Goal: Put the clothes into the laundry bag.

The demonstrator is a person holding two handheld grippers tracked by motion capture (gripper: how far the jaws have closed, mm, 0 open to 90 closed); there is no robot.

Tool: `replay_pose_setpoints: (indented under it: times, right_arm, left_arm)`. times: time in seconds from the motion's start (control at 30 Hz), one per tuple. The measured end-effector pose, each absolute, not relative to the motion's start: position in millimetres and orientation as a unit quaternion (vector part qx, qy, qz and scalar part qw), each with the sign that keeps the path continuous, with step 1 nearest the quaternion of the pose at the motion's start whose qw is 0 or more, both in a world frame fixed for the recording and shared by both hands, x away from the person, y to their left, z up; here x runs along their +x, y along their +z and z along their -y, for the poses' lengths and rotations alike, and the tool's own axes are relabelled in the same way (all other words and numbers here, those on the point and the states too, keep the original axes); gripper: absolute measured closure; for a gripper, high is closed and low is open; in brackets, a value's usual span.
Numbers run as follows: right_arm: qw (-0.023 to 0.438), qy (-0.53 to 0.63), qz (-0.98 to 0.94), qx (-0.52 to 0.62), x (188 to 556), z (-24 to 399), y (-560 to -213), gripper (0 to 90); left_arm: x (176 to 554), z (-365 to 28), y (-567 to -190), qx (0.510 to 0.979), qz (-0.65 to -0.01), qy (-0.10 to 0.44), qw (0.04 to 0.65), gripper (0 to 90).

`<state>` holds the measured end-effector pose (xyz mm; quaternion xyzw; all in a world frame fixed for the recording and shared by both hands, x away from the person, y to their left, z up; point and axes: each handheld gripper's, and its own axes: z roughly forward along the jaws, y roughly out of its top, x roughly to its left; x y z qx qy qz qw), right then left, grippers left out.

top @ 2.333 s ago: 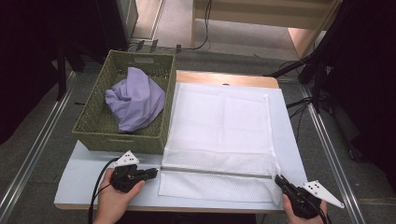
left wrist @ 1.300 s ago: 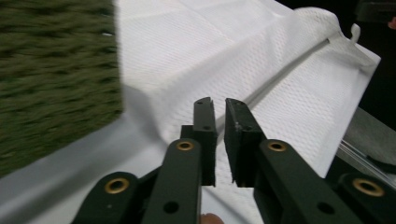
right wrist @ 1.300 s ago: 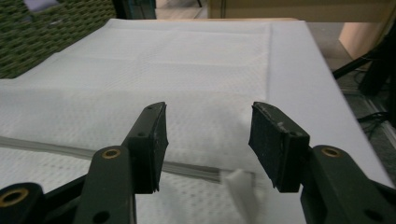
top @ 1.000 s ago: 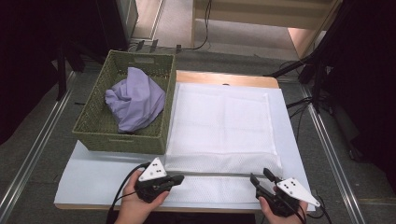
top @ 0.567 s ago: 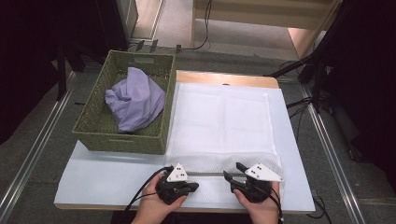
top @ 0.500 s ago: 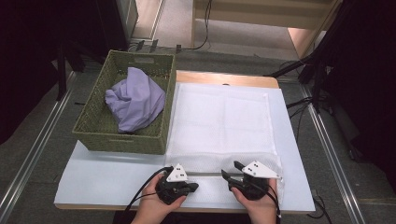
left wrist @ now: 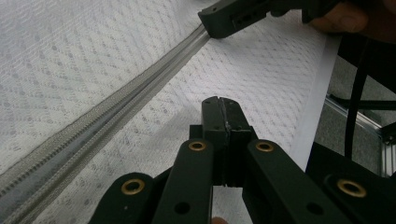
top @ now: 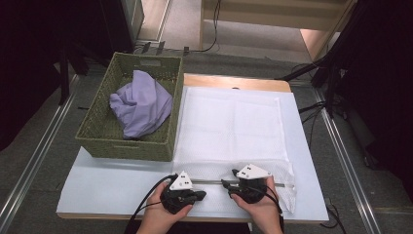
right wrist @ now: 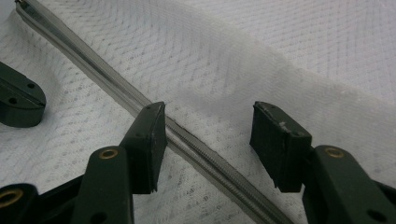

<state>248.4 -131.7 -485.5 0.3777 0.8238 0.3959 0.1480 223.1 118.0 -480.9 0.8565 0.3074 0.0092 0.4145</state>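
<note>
Mesh laundry bag (top: 233,129) lies flat mid-table; its zipper (top: 216,182) runs along the near edge, low centre of frame. My right gripper (right wrist: 208,140) stands apart, straddling the zipper, pressing nothing. My left gripper (left wrist: 222,122) is clamped together, whether on mesh I cannot tell. Risk: closing right could pinch mesh instead of the pull. The slider itself I cannot make out.

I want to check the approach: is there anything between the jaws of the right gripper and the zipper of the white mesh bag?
Nothing visible. The right gripper has its jaws apart directly over the zipper of the mesh bag, with no object between them.
</note>
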Motion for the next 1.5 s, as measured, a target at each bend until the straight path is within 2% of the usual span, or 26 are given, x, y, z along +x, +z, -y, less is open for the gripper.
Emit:
replay_pose_setpoints:
  times: [0.17,0.43,0.63,0.73,0.97,1.13,1.23,1.3,1.4,1.5]
  right_arm:
    - [0.149,0.401,-0.826,0.367,245,133,-487,54.1]
    - [0.126,0.412,-0.822,0.372,247,138,-486,79.8]
    - [0.123,0.409,-0.823,0.376,248,140,-483,90.0]
    - [0.107,0.433,-0.806,0.390,249,146,-480,90.0]
    - [0.138,0.460,-0.778,0.406,262,151,-462,90.0]
    - [0.145,0.431,-0.776,0.437,297,146,-476,90.0]
    - [0.143,0.413,-0.785,0.438,302,143,-486,88.5]
    - [0.156,0.406,-0.788,0.435,301,143,-485,78.9]
    - [0.137,0.410,-0.787,0.440,302,147,-486,62.4]
    - [0.155,0.399,-0.796,0.429,298,150,-486,49.3]
  left_arm:
    - [224,-119,-482,0.854,-0.312,0.003,0.417,90.0]
    - [226,-120,-482,0.851,-0.316,-0.009,0.419,90.0]
    - [226,-121,-482,0.852,-0.316,-0.009,0.418,90.0]
    - [227,-121,-482,0.851,-0.316,-0.010,0.419,90.0]
    - [227,-121,-483,0.848,-0.320,-0.017,0.422,90.0]
    - [227,-122,-483,0.847,-0.322,-0.019,0.422,90.0]
    - [228,-122,-483,0.846,-0.323,-0.022,0.425,90.0]
    - [228,-123,-483,0.846,-0.323,-0.023,0.424,90.0]
    - [228,-122,-483,0.846,-0.322,-0.023,0.425,90.0]
    - [228,-123,-483,0.846,-0.323,-0.024,0.423,90.0]
